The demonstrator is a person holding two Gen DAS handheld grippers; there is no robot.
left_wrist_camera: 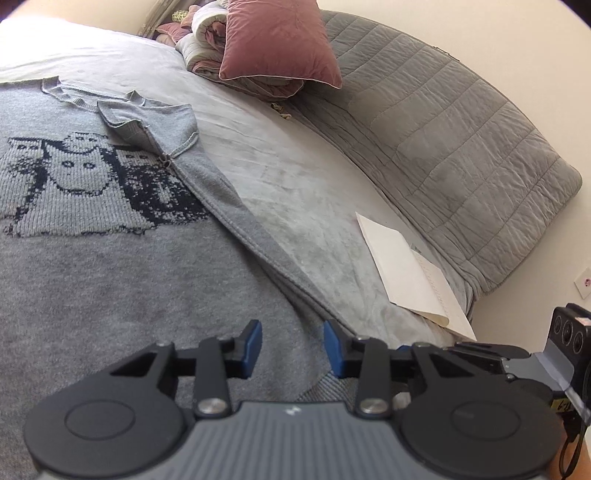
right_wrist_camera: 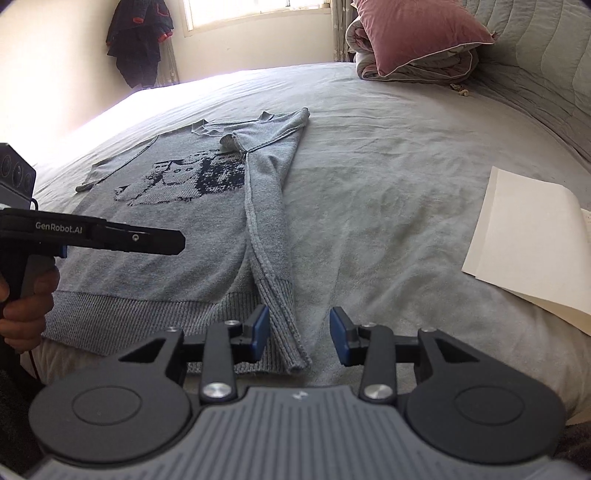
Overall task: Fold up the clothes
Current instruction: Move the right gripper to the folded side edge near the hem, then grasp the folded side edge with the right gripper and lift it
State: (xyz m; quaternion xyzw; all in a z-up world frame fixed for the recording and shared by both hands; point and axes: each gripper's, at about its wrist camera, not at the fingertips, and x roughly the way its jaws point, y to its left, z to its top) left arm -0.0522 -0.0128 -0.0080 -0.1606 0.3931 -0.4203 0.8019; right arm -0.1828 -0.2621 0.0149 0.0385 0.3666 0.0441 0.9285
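Observation:
A grey knitted sweater with a dark cat pattern lies flat, front up, on the bed. Its right sleeve is folded inward and runs straight down to the hem. The ribbed cuff lies on the bed between the pads of my right gripper, close to the left pad, and neither pad presses on it. My left gripper hovers open over the lower body of the sweater near the folded sleeve's edge, holding nothing. From the right wrist view, the left gripper shows side-on, held by a hand.
A pale grey bedsheet covers the bed. A pink pillow rests on a rolled quilt at the far end, against a grey quilted headboard. White folded paper lies to the right. Dark clothes hang beside the window.

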